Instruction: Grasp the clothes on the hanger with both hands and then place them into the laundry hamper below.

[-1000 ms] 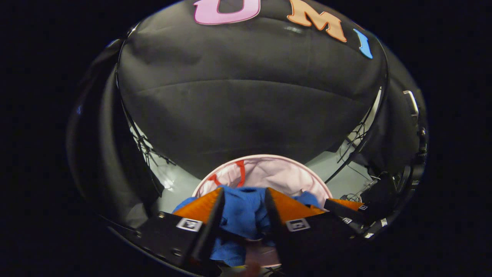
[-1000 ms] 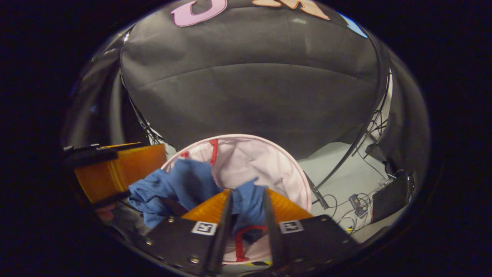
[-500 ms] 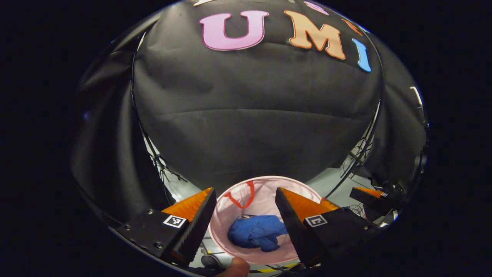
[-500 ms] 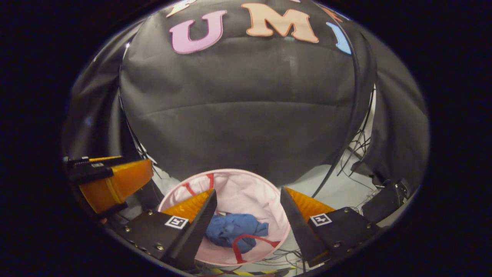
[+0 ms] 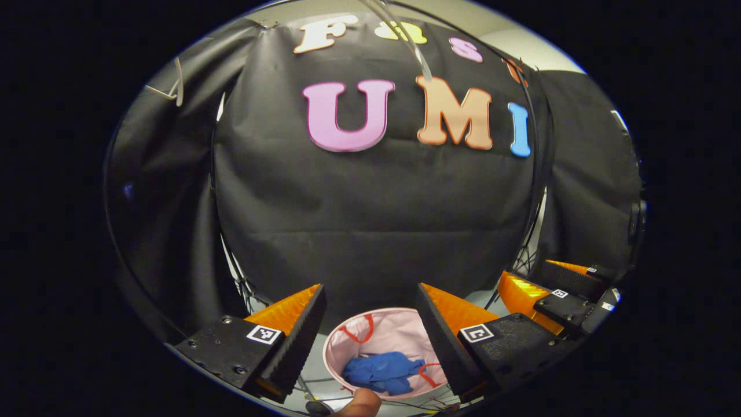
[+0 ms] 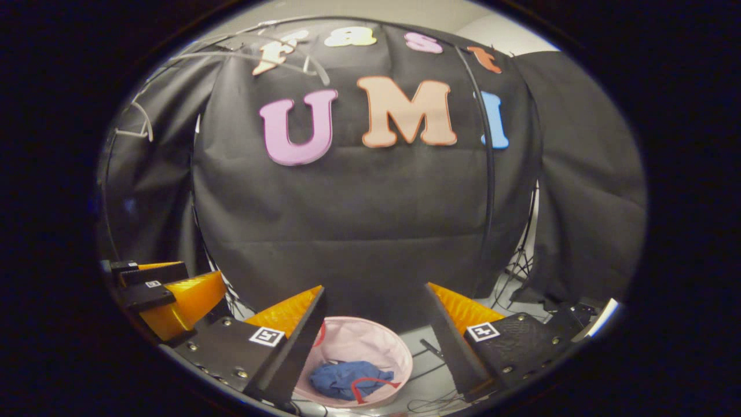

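Note:
The blue clothes (image 5: 383,373) lie crumpled at the bottom of the pink laundry hamper (image 5: 393,333), which has red handles. My left gripper (image 5: 369,286) hangs open well above it, with nothing between its fingers. In the right gripper view the blue clothes (image 6: 346,379) sit in the pink hamper (image 6: 362,344) below my open, empty right gripper (image 6: 376,286). The left gripper (image 6: 173,289) shows at the left edge of that view. The right gripper (image 5: 541,286) shows at the right edge of the left gripper view. A pale hanger (image 6: 278,57) hangs high up near the wall's top.
The hamper stands on a pale floor in front of the black cloth wall. Cables (image 6: 431,399) and dark gear lie on the floor to the right. A thumb (image 5: 359,403) shows at the bottom edge. Thin stand legs (image 5: 240,284) rise at the left.
Both grippers opened and let go of the blue clothes, which dropped into the hamper. Both then rose away, so the hamper now looks smaller and lower.

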Available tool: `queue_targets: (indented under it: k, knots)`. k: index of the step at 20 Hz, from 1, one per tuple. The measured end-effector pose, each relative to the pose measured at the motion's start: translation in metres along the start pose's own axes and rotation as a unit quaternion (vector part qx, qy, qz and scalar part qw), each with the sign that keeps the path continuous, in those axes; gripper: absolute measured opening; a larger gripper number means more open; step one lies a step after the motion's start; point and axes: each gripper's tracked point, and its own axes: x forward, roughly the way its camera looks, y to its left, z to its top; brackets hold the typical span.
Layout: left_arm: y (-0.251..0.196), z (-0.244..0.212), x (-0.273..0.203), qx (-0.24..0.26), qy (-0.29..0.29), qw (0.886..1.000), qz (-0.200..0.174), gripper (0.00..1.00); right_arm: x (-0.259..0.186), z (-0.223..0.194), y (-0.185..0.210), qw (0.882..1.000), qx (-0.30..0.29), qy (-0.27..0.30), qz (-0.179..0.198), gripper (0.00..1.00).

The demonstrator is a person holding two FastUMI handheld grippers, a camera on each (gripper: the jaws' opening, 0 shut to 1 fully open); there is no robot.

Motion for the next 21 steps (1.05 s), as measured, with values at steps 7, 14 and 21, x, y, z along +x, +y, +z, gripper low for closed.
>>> queue_targets:
  k: [7, 14, 21]
  knots:
    - [0.026, 0.084, -0.066, -0.017, -0.107, 0.994, 0.011, 0.94, -0.063, 0.079, 0.017, 0.998, -0.008, -0.055, 0.005, 0.99]
    - [0.046, 0.11, -0.119, 0.068, -0.099, 0.99, 0.076, 0.94, -0.126, 0.131, 0.016, 0.995, 0.031, -0.078, 0.056, 0.98]
    - [0.036, 0.166, -0.17, 0.031, -0.112, 0.991, 0.069, 1.0, -0.194, 0.198, 0.005, 0.99, 0.012, -0.125, 0.068, 1.0]
